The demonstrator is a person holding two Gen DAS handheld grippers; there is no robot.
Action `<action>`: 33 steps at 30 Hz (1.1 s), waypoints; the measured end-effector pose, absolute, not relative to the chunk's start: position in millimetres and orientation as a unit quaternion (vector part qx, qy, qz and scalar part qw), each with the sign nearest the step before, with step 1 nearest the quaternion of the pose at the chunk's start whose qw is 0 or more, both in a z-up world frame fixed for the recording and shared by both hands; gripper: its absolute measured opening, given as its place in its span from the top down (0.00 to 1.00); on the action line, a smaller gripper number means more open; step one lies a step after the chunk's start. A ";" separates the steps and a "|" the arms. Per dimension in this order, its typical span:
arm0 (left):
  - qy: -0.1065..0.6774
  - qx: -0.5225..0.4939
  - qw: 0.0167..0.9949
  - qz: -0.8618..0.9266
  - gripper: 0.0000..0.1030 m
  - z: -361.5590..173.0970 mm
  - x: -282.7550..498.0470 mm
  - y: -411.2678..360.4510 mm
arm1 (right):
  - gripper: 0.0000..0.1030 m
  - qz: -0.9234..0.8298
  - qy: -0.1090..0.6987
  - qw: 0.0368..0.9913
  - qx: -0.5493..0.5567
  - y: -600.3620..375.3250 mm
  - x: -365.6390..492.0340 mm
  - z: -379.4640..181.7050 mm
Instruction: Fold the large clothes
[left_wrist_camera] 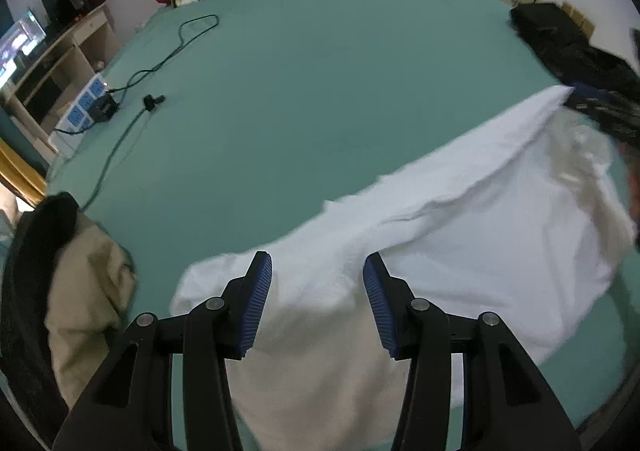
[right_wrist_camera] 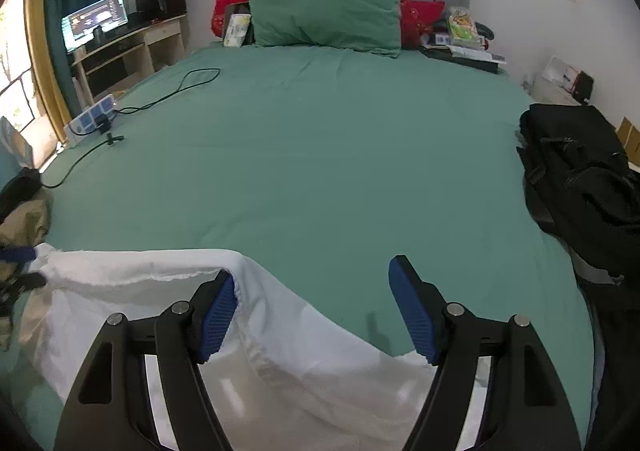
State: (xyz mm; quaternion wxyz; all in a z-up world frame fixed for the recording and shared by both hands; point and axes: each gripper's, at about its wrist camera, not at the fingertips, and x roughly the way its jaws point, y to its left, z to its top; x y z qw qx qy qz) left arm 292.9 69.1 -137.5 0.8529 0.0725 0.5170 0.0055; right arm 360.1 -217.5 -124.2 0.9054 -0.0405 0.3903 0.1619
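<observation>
A large white cloth (left_wrist_camera: 460,243) lies on the green bed (left_wrist_camera: 320,91), its far right end raised off the sheet. My left gripper (left_wrist_camera: 318,271) hovers over the cloth's near left part. Its jaws stand about half apart and the blue pads (left_wrist_camera: 256,307) show bare, with cloth seen below the gap. In the right wrist view the white cloth (right_wrist_camera: 140,291) runs off to the left. My right gripper (right_wrist_camera: 314,275) is open, and the cloth's hem rests against its left pad (right_wrist_camera: 218,315). The right pad is clear of the cloth, over the green sheet (right_wrist_camera: 320,171).
A beige and black garment (left_wrist_camera: 84,291) is heaped at the near left. A power strip (left_wrist_camera: 86,103) and black cable (left_wrist_camera: 160,63) lie on the bed's left side. A black bag (right_wrist_camera: 580,171) sits on the right edge, and a green pillow (right_wrist_camera: 324,11) lies at the headboard.
</observation>
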 end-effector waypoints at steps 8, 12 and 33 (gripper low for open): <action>0.503 0.085 0.853 0.108 0.51 -149.6 334.0 122.8 | 0.22 0.139 0.436 0.883 -0.107 -221.5 372.6 -147.1; 0.479 0.034 0.866 0.138 0.51 -138.8 329.8 147.0 | 0.22 0.139 0.410 0.897 -0.083 -232.7 370.1 -134.4; 0.523 0.047 0.849 0.051 0.51 -171.0 275.8 125.1 | 0.08 0.090 0.438 0.894 -0.026 -269.6 372.0 -135.2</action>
